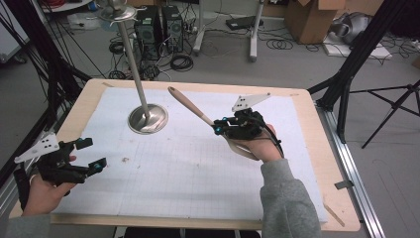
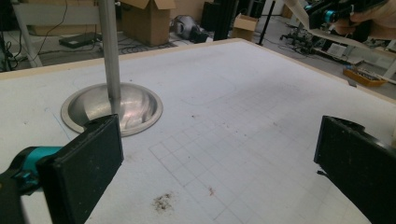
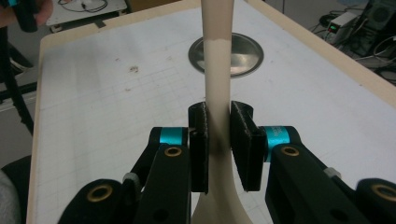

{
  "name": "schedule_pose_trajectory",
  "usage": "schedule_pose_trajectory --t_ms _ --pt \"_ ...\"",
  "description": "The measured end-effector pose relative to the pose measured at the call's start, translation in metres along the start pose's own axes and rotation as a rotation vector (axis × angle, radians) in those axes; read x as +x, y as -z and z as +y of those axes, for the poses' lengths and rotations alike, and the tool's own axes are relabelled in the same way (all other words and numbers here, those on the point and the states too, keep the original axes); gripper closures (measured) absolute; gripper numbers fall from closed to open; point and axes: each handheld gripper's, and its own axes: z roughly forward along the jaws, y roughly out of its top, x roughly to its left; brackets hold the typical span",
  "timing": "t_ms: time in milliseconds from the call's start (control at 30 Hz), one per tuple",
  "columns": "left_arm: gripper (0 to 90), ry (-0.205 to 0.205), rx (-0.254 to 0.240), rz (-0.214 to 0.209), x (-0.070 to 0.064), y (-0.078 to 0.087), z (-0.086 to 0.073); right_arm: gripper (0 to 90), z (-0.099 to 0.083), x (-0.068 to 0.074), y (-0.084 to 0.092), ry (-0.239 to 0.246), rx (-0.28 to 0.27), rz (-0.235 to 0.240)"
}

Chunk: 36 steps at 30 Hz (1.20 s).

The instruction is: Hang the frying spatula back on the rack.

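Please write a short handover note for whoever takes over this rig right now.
Right hand-held gripper: shut on the spoon, gripping its handle, spoon lifted off the table and angled toward the stand.
Left hand-held gripper: open, empty, at the table's near left edge.
Stand: upright, its round metal base on the white mat, its top carrying nothing I can make out.
Done: spoon picked up.
Left: probably bring the spoon to the stand; the left one is free to help.

Left gripper rests low at the table's near-left corner, jaws wide apart, while right gripper hangs mid-air, jaws clamped.
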Motion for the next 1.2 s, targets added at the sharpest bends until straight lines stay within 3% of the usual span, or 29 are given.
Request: schedule_pose_trajectory --t_ms 367,500,1200 --pt "1.8 -0.001 0.001 -0.001 0.000 0.000 0.000 77.8 0.019 0.001 0.011 -0.004 -0.043 -0.030" --pt "1.8 -0.011 0.000 -0.002 -0.001 0.000 0.000 77.8 0.028 0.001 0.015 0.003 -0.054 -0.024" --pt "1.8 0.016 -0.006 -0.014 0.002 0.001 -0.001 77.8 0.070 0.006 0.016 0.034 -0.086 -0.025"
